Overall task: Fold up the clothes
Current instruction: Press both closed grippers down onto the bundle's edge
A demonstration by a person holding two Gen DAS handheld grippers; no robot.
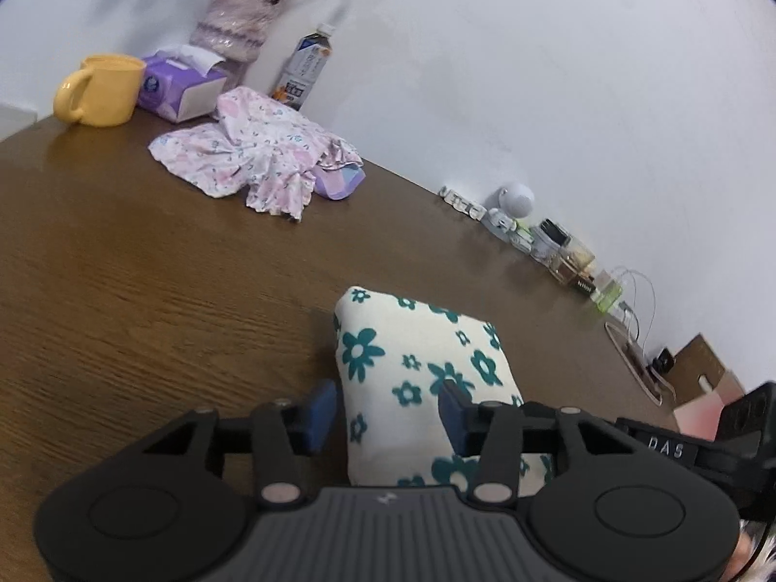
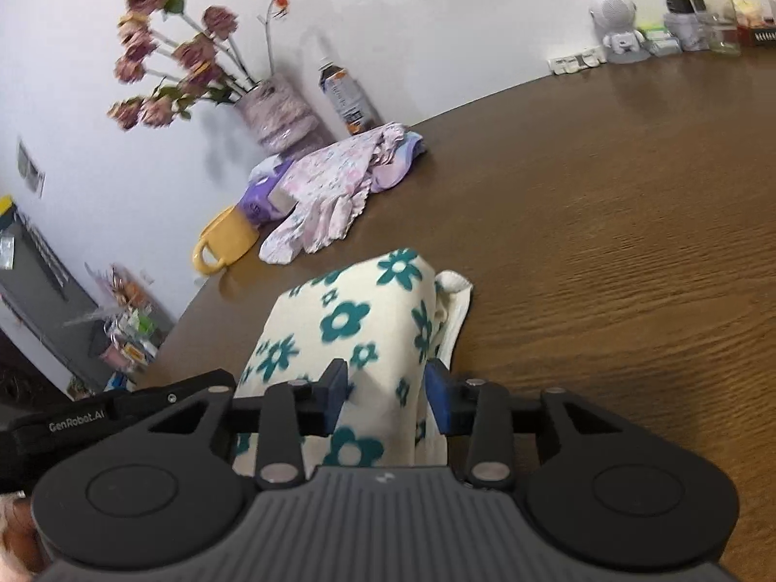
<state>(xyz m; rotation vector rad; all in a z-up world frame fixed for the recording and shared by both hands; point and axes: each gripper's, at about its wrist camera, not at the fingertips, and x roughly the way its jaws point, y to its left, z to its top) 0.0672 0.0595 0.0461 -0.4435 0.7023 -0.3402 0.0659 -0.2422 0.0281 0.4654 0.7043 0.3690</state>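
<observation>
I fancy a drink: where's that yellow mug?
The yellow mug stands at the wooden table's far edge by the wall, far left in the left wrist view, right beside the purple tissue box.

2 garments (image 1: 417, 363) (image 1: 252, 155), 1 mug (image 1: 99, 89), 1 bottle (image 1: 305, 70), 1 vase (image 1: 237, 19), 1 tissue box (image 1: 182, 87).

The near end of the flower-print cloth (image 1: 412, 368) disappears behind the left tool (image 1: 385, 412). The vase's flowers (image 2: 165, 53) appear blurred in the right view, and the bottle (image 1: 305, 68) label is too small to read.
</observation>
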